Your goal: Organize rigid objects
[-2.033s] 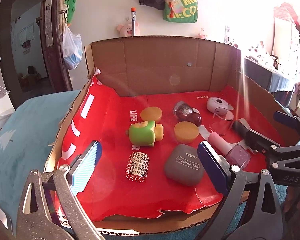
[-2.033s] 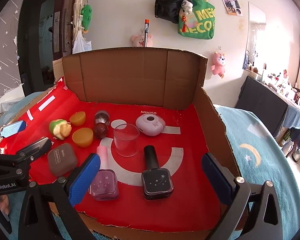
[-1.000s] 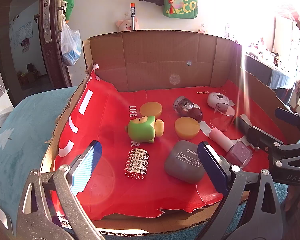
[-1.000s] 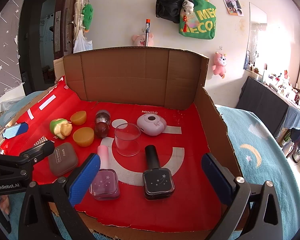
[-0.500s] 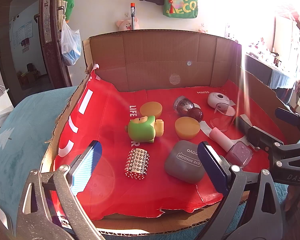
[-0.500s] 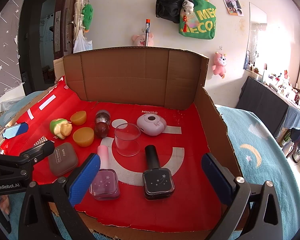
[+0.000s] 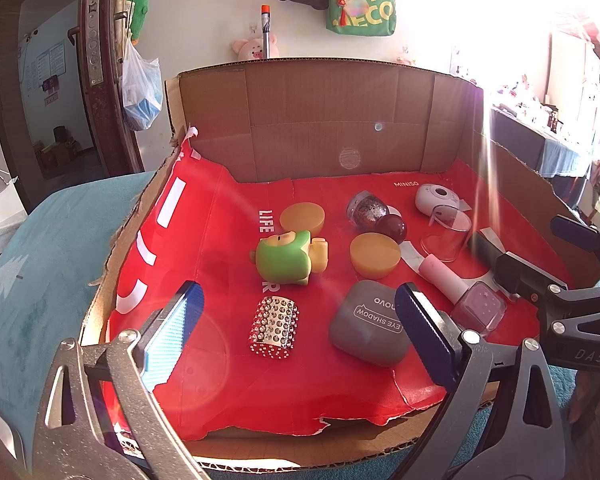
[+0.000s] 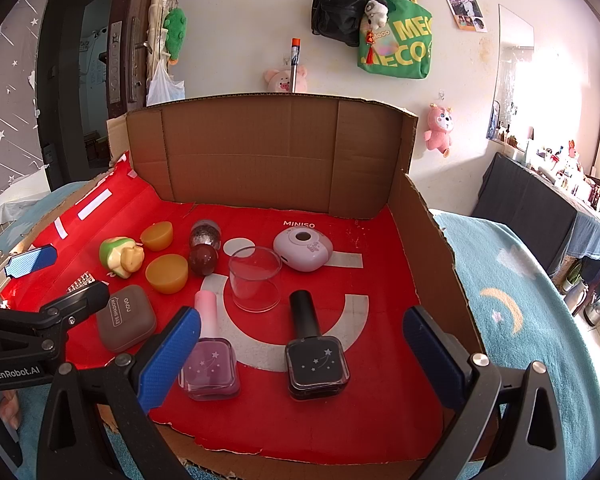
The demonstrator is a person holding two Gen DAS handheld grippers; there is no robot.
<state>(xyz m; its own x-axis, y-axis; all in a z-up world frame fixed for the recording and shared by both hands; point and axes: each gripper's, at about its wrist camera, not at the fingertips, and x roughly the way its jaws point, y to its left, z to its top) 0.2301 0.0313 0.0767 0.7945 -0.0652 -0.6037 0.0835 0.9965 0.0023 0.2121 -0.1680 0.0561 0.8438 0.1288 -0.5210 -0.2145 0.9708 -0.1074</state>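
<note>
A cardboard box (image 7: 328, 120) lined with red paper holds several small items. In the left wrist view, a green toy figure (image 7: 288, 260), a studded silver piece (image 7: 275, 327) and a grey eye-shadow case (image 7: 370, 328) lie ahead of my left gripper (image 7: 296, 336), which is open and empty at the box's front edge. In the right wrist view, a pink nail polish bottle (image 8: 210, 354), a black nail polish bottle (image 8: 314, 354) and a clear cup (image 8: 255, 278) lie ahead of my right gripper (image 8: 304, 356), open and empty.
Two yellow discs (image 8: 167, 273) (image 8: 157, 236), a dark red ball (image 8: 203, 261), a glitter ball (image 8: 205, 233) and a white round device (image 8: 303, 248) lie further back. The box walls (image 8: 424, 240) stand at the back and right. A teal cloth (image 8: 512, 300) surrounds the box.
The left wrist view shifted slightly between 2 s and 1 s ago, bringing the box a little lower in view. Nothing has visibly changed since. Both grippers stay open.
</note>
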